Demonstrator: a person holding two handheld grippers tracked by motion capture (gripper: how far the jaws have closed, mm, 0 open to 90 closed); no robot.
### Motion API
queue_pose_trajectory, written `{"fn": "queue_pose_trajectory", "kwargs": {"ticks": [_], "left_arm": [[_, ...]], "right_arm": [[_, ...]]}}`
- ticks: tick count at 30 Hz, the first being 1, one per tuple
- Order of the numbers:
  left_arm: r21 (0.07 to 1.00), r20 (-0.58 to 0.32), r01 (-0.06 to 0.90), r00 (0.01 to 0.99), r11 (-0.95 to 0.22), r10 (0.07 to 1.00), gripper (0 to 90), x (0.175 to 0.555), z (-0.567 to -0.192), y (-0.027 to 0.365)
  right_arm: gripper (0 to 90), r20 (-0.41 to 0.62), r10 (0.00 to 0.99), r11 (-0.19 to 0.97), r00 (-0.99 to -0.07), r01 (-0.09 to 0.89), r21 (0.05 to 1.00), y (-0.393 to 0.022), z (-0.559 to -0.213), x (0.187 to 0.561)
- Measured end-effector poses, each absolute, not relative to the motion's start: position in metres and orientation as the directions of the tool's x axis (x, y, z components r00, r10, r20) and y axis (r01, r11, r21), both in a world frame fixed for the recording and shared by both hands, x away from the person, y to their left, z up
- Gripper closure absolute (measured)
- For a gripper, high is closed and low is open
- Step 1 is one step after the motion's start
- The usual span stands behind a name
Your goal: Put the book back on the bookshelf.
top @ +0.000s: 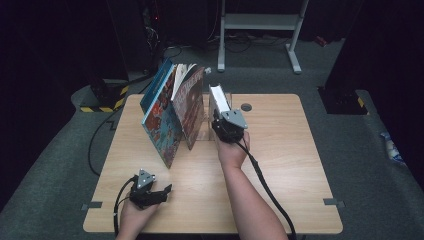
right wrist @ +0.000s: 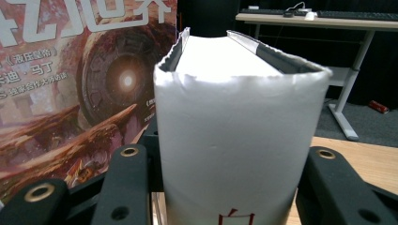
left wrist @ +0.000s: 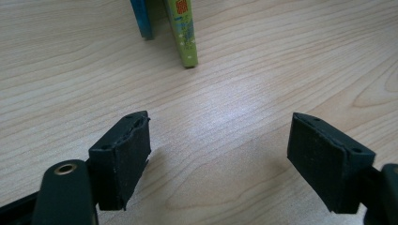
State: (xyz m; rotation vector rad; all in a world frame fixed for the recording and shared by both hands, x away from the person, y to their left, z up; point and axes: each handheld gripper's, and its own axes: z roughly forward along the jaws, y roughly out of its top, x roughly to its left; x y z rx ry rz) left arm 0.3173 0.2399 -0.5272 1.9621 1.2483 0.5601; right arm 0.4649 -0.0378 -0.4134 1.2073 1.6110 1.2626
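White book (right wrist: 237, 140) spine gripped, red character visible close-up

On the worktop (top: 280, 165) several books (top: 172, 112) stand leaning together at the back left. Just right of them stands one thick book (top: 218, 100), and the right tongs (top: 224, 125) are on it from the near side. The left tongs (top: 159, 192) lie near the front left edge, well apart from the books

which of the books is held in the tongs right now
The thick white book, clamped at its spine by the right tongs; the colourful books lean untouched beside it.
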Motion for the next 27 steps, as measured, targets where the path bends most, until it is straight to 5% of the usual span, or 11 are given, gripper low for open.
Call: {"fn": "queue_pose_trajectory", "kwargs": {"ticks": [27], "left_arm": [[0.767, -0.02, 0.585, 0.432, -0.263, 0.901, 21.8, 0.318, -0.527, 0.24]], "right_arm": [[48.7, 0.012, 0.947, 0.08, -0.321, 0.271, 0.959, -0.047, -0.416, 0.448]]}}
